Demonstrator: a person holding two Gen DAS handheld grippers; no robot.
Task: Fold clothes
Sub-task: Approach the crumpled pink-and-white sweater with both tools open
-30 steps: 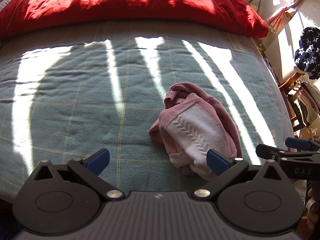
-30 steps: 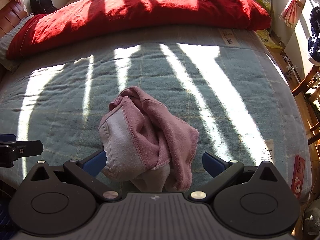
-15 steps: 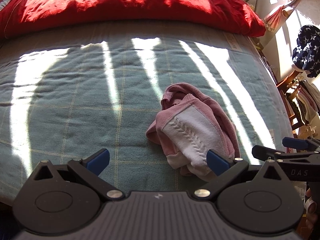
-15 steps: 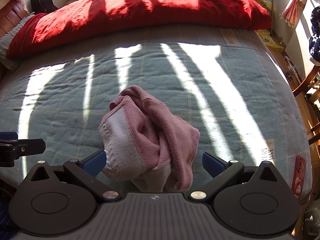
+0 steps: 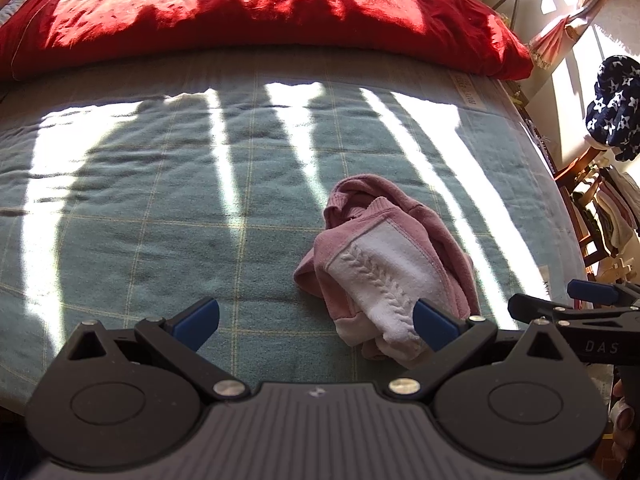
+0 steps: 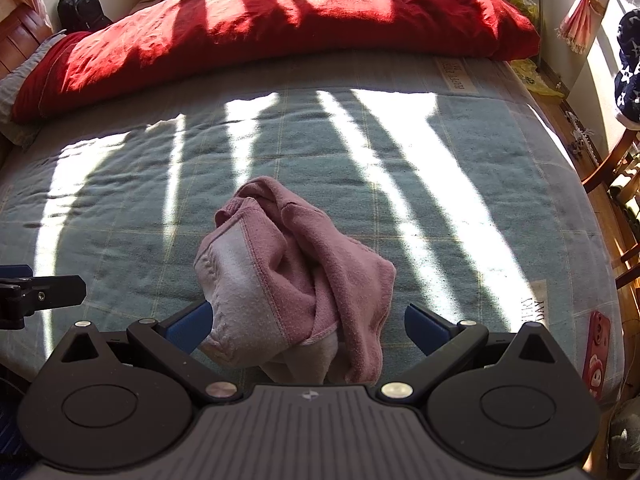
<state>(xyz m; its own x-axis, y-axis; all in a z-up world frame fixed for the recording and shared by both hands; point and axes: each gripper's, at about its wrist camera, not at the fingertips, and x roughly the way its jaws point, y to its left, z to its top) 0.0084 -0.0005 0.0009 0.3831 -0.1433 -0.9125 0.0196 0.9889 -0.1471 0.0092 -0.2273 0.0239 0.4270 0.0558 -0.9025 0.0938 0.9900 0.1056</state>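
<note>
A crumpled pink-and-white knitted garment (image 6: 294,280) is lying bunched on the green checked bed blanket (image 5: 160,208), well short of the long red pillow (image 6: 280,28). The right gripper (image 6: 306,328) is hovering just before the garment, jaws spread wide (holding nothing); the left gripper (image 5: 316,322), likewise wide apart, is hanging beside it.

We see a crumpled pink garment (image 6: 296,276) on the green bed (image 6: 460,208) — bunched between the spread fingers of our right hand-held gripper (image 6: 308,324). A red quilt (image 6: 280,28) lies across the far side; a red phone (image 6: 597,354) sits near the right edge.
</note>
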